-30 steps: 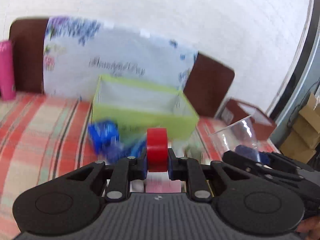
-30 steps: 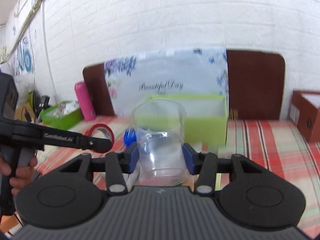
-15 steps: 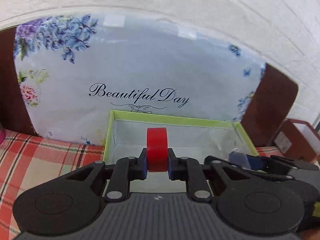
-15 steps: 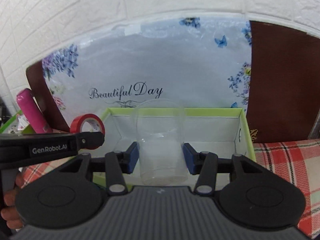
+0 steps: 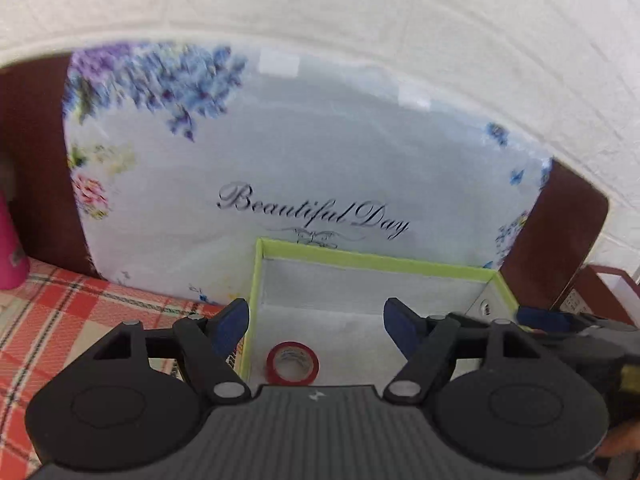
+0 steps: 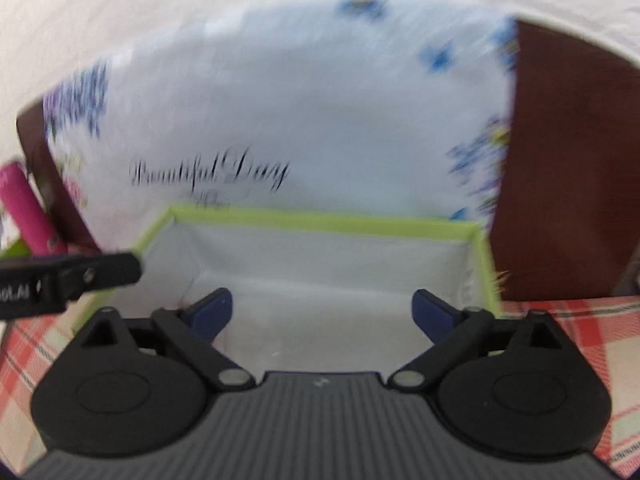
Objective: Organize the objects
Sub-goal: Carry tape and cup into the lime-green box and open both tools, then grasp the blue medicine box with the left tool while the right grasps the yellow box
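The left gripper (image 5: 316, 330) is seen released, its jaws just opened with nothing between them, and the red tape roll (image 5: 292, 367) is found lying flat on the floor of the green-rimmed box (image 5: 376, 261) at its near left corner. The right gripper (image 6: 322, 314) is likewise released over the same box, its jaws just opened and empty; the cup is not visible there. It is judged that both grippers should be lifted straight up, clear of the rim, so that the box is not dragged across the checked tabletop (image 5: 60, 308).

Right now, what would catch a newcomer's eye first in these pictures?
A red tape roll lies flat on the pale floor of the green-rimmed box, below the open left gripper. Behind the box stands a floral board reading "Beautiful Day". The right gripper hangs open over the box, empty.
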{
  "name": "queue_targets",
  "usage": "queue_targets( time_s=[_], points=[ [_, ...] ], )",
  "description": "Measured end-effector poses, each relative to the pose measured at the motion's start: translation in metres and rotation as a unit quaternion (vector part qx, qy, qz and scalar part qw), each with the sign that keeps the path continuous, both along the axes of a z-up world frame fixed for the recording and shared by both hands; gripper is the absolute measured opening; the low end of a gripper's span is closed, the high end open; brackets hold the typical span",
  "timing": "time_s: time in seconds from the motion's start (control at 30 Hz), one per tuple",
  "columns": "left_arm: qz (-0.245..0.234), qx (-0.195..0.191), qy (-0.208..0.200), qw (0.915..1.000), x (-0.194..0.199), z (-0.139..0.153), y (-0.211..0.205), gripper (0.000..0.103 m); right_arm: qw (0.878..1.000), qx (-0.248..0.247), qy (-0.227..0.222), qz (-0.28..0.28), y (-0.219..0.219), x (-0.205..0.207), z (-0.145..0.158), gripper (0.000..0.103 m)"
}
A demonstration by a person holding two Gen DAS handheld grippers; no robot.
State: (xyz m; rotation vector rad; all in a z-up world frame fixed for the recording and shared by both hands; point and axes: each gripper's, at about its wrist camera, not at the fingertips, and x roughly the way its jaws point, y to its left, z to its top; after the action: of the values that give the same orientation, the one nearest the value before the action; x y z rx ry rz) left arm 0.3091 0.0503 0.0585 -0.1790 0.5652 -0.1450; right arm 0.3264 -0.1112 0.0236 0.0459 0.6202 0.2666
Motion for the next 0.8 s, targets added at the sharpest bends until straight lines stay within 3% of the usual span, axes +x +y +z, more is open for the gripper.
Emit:
queue_targets(
  time_s=[0.2,0.3,0.47,0.8],
  points=[
    [0.011,0.052,0.001,0.9986,-0.061,0.017,-0.019,0.082,0.999,0.024,-0.034,-0.022,-0.038,-0.075,0.031,0.103],
    [0.001,0.051,0.007,0.9987,-0.097,0.011,-0.027,0.083,0.998,0.034,-0.045,-0.005,-0.05,-0.117,0.035,0.103],
    [-0.012,0.018,0.041,0.9989,-0.141,-0.014,-0.035,0.083,0.998,0.01,-0.06,-0.01,-0.06,-0.183,0.021,0.103],
    [-0.001,0.03,0.104,0.9942,-0.186,-0.056,-0.044,0.083,0.999,-0.007,-0.01,-0.032,-0.071,-0.26,-0.029,0.103]
  ],
)
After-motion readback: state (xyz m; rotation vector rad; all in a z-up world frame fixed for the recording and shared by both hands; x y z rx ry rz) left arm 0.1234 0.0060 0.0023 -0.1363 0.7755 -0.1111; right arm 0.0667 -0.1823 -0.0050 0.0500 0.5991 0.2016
